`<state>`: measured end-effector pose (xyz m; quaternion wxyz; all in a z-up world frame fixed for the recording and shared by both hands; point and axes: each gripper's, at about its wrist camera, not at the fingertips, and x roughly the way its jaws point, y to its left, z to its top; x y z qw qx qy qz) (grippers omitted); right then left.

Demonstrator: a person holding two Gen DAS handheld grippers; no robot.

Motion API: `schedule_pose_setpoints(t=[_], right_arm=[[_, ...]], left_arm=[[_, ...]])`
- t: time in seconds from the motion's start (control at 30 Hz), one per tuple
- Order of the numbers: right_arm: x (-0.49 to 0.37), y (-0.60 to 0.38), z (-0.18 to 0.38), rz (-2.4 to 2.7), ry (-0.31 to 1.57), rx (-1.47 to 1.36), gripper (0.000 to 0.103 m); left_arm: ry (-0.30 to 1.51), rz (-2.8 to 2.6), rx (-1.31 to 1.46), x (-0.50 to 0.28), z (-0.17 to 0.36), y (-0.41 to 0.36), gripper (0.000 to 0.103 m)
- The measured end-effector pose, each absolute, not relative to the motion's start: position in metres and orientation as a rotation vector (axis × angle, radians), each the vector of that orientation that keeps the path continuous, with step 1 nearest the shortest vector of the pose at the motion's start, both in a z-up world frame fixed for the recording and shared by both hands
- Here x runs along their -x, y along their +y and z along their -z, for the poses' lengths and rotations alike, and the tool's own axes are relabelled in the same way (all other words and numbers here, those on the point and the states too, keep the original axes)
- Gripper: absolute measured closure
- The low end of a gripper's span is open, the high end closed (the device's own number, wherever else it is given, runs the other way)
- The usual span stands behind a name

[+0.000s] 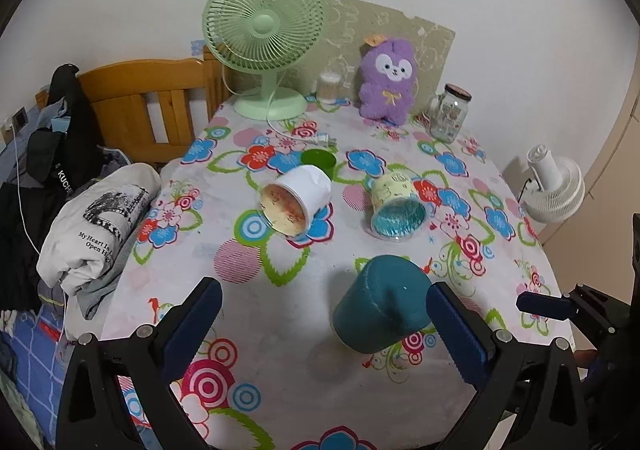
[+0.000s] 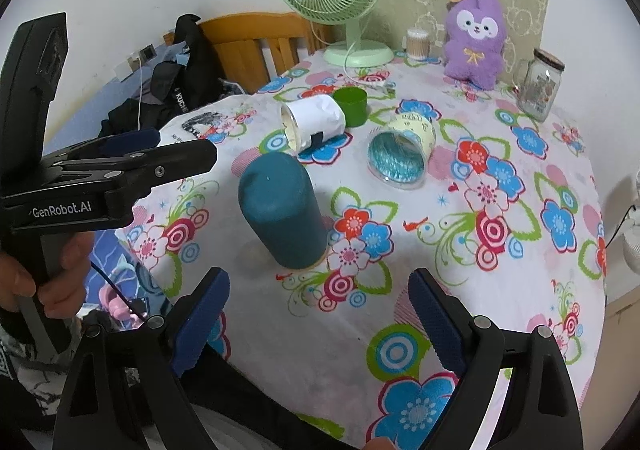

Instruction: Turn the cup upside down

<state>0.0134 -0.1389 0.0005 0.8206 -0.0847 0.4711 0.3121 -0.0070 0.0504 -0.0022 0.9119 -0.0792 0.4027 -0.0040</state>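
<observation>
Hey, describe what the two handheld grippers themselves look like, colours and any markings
Both are black plastic clamp-style frames with silver bolts and ridged dark-blue pads on the jaws. The left gripper carries white "GenRobot.AI" lettering on its side, seen from the right wrist. The right gripper shows no marking.

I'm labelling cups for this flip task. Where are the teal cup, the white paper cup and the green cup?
teal cup [image 2: 280,210]: right wrist view, on its side wall.
white paper cup [image 1: 308,186]: left wrist view, on its white outer wall.
green cup [image 2: 352,101]: right wrist view, on its side wall.
</observation>
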Motion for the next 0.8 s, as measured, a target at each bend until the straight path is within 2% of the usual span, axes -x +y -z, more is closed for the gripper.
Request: schedule_pose_setpoints(t=[0.8], right_arm=[[-0.015, -0.12, -0.035, -0.576, 0.811, 0.192, 0.01]], left_arm=[[0.679, -0.069, 0.184, 0.028, -0.014, 0.08, 0.0]])
